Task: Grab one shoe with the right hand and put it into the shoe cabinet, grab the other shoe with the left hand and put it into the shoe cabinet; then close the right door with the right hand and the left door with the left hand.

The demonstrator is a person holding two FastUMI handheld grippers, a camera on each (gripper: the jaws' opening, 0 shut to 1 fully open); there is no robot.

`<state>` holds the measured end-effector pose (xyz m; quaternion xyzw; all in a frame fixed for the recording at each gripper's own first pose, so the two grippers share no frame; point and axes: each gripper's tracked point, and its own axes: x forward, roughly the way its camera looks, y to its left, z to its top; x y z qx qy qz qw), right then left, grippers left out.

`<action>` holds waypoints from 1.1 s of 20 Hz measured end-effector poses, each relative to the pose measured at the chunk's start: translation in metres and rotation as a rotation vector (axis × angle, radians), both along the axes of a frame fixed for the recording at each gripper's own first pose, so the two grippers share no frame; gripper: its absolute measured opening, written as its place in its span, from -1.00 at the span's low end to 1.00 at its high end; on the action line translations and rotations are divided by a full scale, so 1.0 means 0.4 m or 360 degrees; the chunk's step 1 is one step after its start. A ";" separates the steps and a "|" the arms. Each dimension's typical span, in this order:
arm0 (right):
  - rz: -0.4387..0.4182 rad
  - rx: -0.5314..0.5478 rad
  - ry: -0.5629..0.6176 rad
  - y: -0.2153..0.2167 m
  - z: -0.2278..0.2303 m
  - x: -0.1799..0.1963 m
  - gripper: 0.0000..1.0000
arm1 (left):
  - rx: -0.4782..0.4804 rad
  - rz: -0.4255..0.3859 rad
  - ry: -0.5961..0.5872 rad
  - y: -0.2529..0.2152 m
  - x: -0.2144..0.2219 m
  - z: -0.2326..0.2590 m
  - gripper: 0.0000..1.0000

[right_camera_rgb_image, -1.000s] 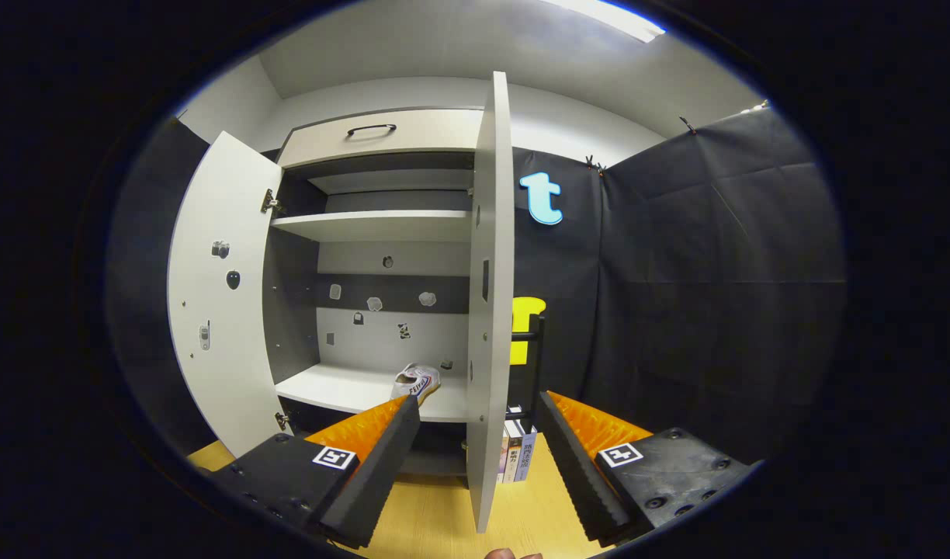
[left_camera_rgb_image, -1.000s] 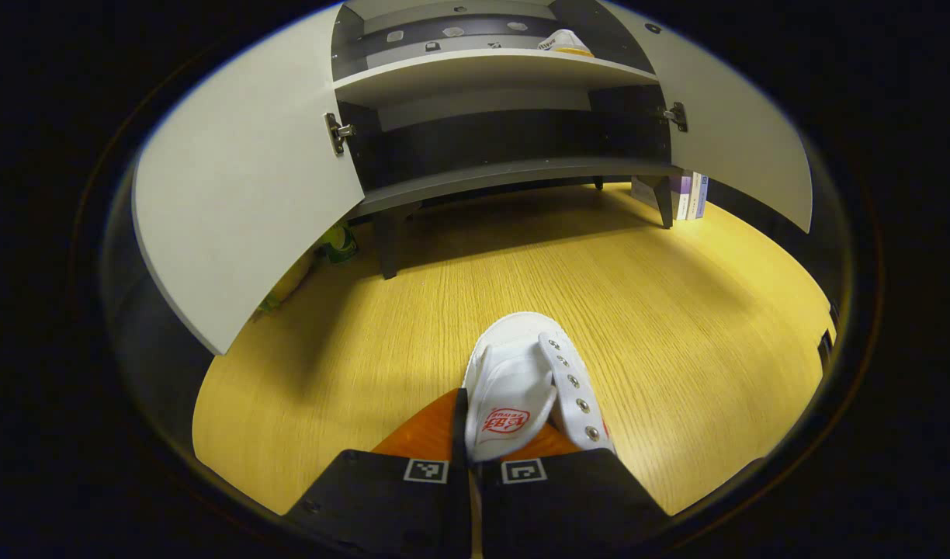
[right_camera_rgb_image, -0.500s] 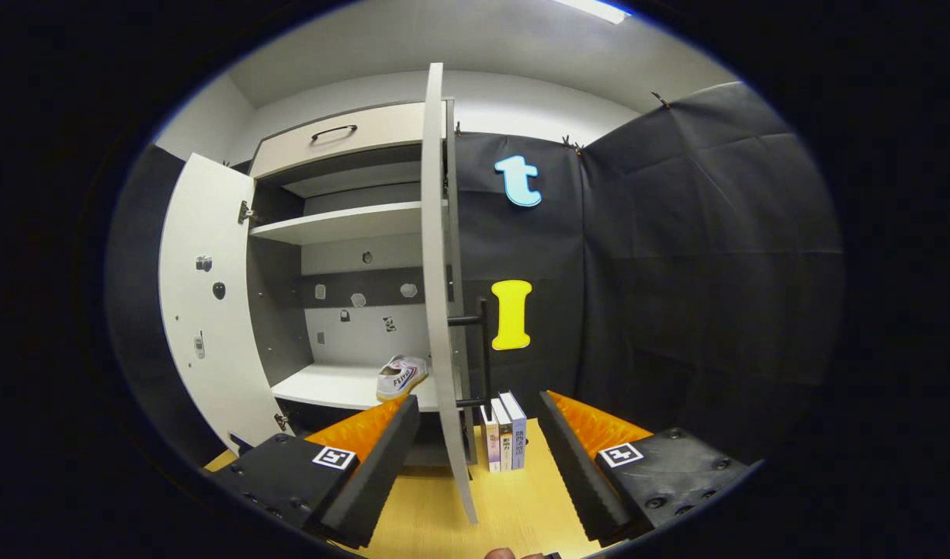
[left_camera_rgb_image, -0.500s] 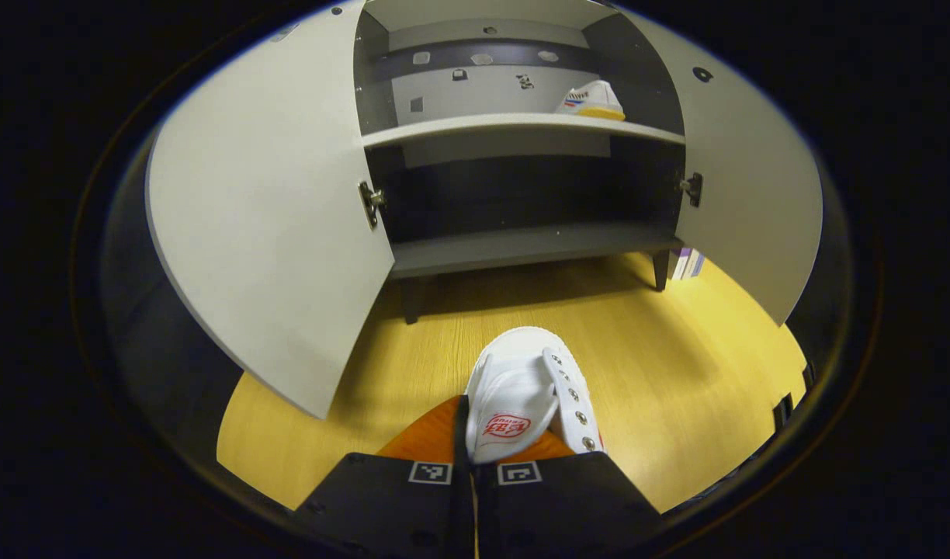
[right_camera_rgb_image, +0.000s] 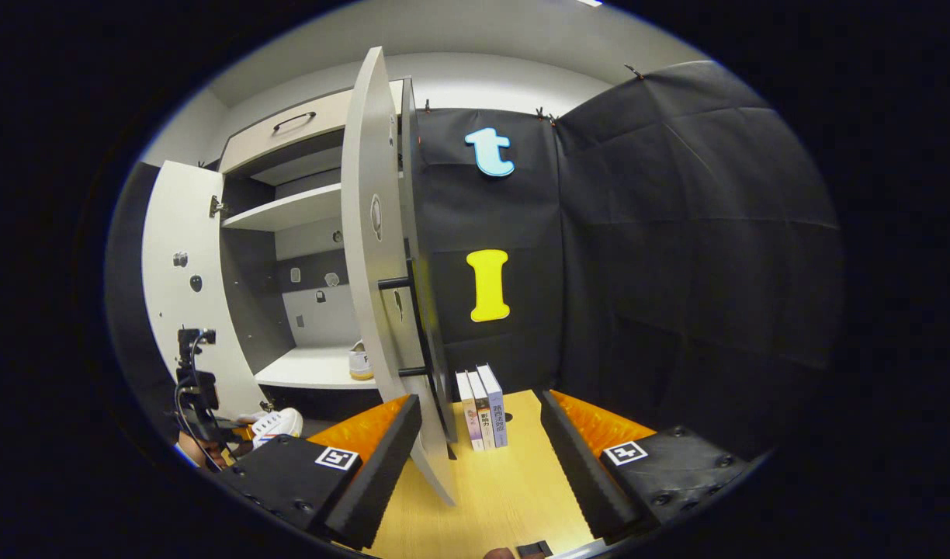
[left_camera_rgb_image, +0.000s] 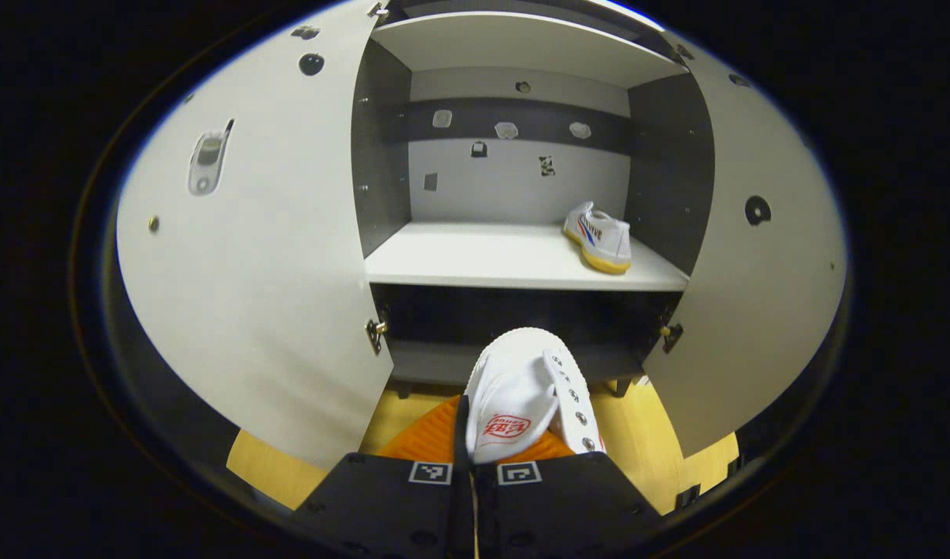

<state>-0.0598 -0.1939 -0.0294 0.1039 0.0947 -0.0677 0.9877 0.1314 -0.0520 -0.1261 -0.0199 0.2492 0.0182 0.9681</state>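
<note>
Two white shoes mark the scene: one shoe (left_camera_rgb_image: 599, 237) sits at the right end of the pale shelf (left_camera_rgb_image: 490, 260) inside the shoe cabinet (left_camera_rgb_image: 382, 155), while the other shoe (left_camera_rgb_image: 521, 396) is pinched at its heel by the left claw (left_camera_rgb_image: 475, 450), held in front of the cabinet's dark lower compartment. Both doors stand wide open, the left door (left_camera_rgb_image: 250, 256) and the right door (left_camera_rgb_image: 754, 272) flanking the opening. The wood-grain yellow floor (right_camera_rgb_image: 506, 489) runs beneath. In the right gripper view, the right claw (right_camera_rgb_image: 479, 466) gapes wide and empty near the right door's edge, with three upright books (right_camera_rgb_image: 483, 407) beside the black cloth wall (right_camera_rgb_image: 677, 272).
</note>
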 end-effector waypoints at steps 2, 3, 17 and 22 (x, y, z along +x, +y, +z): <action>-0.0002 -0.0002 0.0006 -0.017 -0.007 -0.005 0.96 | 0.0006 0.0030 -0.0051 0.005 0.068 0.069 -0.87; 0.0001 -0.0005 0.0010 -0.015 -0.008 -0.004 0.96 | 0.0003 0.0049 -0.0064 0.008 0.098 0.101 -0.87; -0.0043 0.0003 0.0087 -0.118 -0.070 0.030 0.96 | 0.0202 0.0163 -0.0020 0.100 0.652 0.191 -0.87; -0.0113 0.0001 0.0088 -0.159 -0.074 0.040 0.96 | 0.0314 0.0157 0.0046 0.118 0.784 0.141 -0.87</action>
